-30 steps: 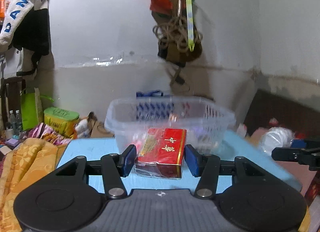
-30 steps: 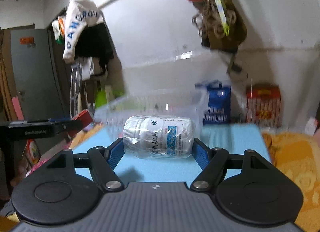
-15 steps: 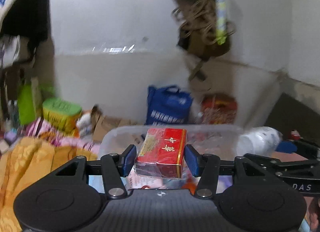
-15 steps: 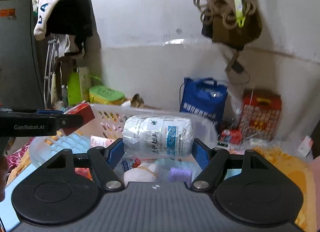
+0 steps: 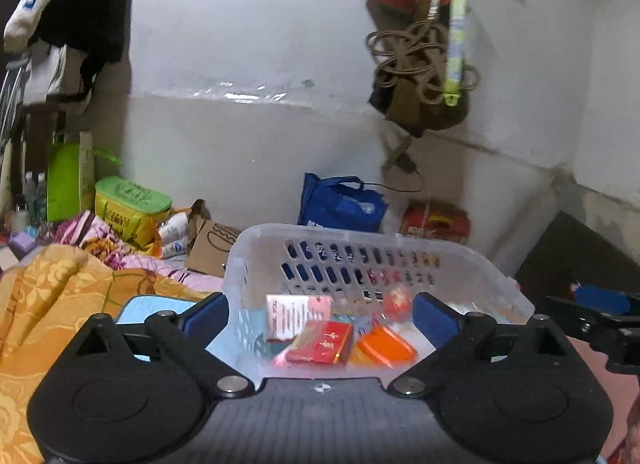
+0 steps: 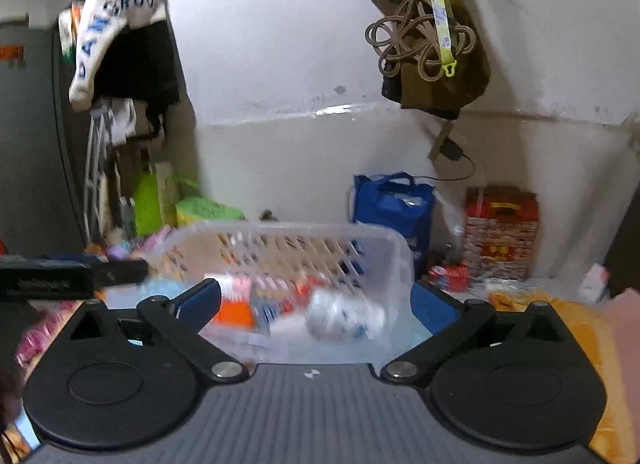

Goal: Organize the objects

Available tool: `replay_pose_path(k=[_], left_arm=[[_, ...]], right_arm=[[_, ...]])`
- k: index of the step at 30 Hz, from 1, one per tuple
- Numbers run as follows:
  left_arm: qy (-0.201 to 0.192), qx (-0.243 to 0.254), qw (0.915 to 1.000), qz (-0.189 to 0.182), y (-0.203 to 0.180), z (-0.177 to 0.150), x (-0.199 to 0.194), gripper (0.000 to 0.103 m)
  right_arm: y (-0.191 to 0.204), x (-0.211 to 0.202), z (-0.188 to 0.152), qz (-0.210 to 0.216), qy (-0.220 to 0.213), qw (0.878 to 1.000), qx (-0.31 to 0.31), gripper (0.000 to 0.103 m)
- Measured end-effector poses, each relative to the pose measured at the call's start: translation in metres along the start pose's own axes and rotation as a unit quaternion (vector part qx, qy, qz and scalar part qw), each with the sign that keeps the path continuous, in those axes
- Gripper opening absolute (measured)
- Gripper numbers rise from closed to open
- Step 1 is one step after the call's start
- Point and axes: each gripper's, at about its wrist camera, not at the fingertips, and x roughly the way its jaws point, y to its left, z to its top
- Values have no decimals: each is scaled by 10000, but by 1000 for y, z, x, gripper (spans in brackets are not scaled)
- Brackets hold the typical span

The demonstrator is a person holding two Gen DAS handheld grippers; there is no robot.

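A clear plastic basket [image 5: 360, 236] stands on the blue table, also in the right wrist view [image 6: 280, 232]. My left gripper [image 5: 320, 314] is open above its near side. The red box [image 5: 322, 348] lies inside below it, next to an orange packet [image 5: 386, 346] and a white-and-pink carton [image 5: 298, 312]. My right gripper [image 6: 316, 304] is open over the basket too. The white bottle [image 6: 344, 318] lies blurred inside the basket below it. The other gripper shows at the edge of each view [image 5: 592, 312] [image 6: 72, 276].
An orange blanket [image 5: 48, 304] lies left of the table. A blue bag [image 5: 340, 204], a red box [image 6: 500, 232], a green tin [image 5: 132, 204] and a cardboard bag [image 5: 208, 244] stand behind the basket by the white wall. Clothes and a rope hang on the wall.
Both grippers opened over the basket. The red box dropped from the left gripper and the white bottle from the right; both now lie inside the basket.
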Motion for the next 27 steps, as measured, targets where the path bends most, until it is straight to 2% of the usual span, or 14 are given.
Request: replay_pose_path(k=[3, 10, 27], left_arm=[[-33, 76, 9999, 79, -1, -10, -23, 100], [-106, 266, 9994, 211, -8, -17, -50, 100], [44, 543, 9982, 233, -28, -23, -46, 100]], right_arm=[[6, -13, -4, -193, 25, 9998, -23, 103], [10, -20, -8, -169, 89, 9998, -71, 103], [-5, -18, -22, -511, 142, 9984, 173, 103]])
